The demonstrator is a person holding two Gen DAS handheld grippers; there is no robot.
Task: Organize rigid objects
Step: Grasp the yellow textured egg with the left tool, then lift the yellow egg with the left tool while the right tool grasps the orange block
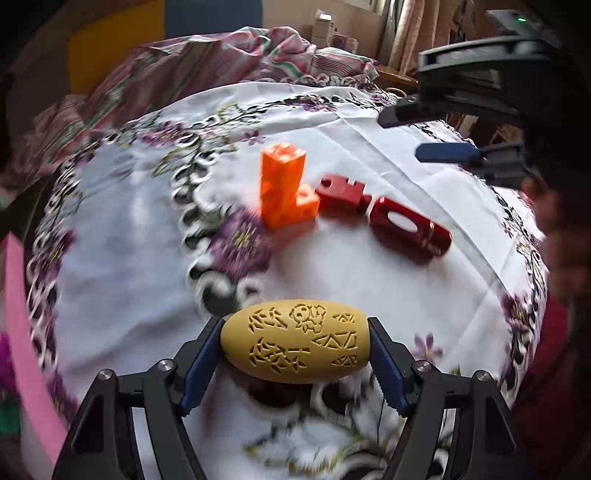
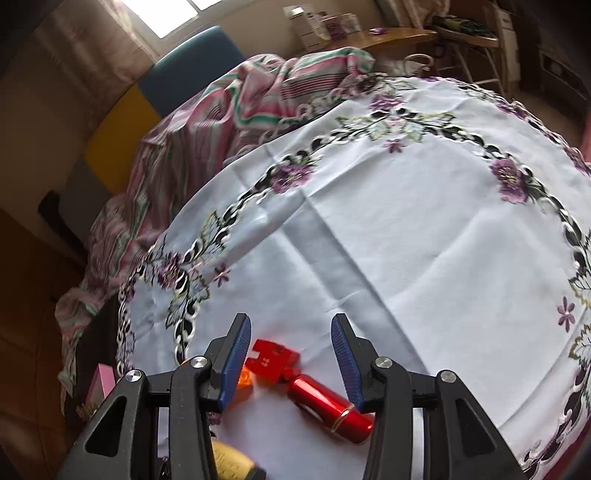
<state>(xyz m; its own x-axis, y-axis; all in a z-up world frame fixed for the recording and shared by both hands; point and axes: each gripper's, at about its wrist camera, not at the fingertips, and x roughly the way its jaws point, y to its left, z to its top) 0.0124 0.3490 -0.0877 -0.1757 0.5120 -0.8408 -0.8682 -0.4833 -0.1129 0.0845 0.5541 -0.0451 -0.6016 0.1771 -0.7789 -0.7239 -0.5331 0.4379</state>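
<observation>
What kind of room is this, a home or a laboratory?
Most likely a lived-in home room, not a laboratory. The table carries an embroidered floral tablecloth, a crumpled striped blanket lies behind it, and curtains hang by a window at the back.
</observation>
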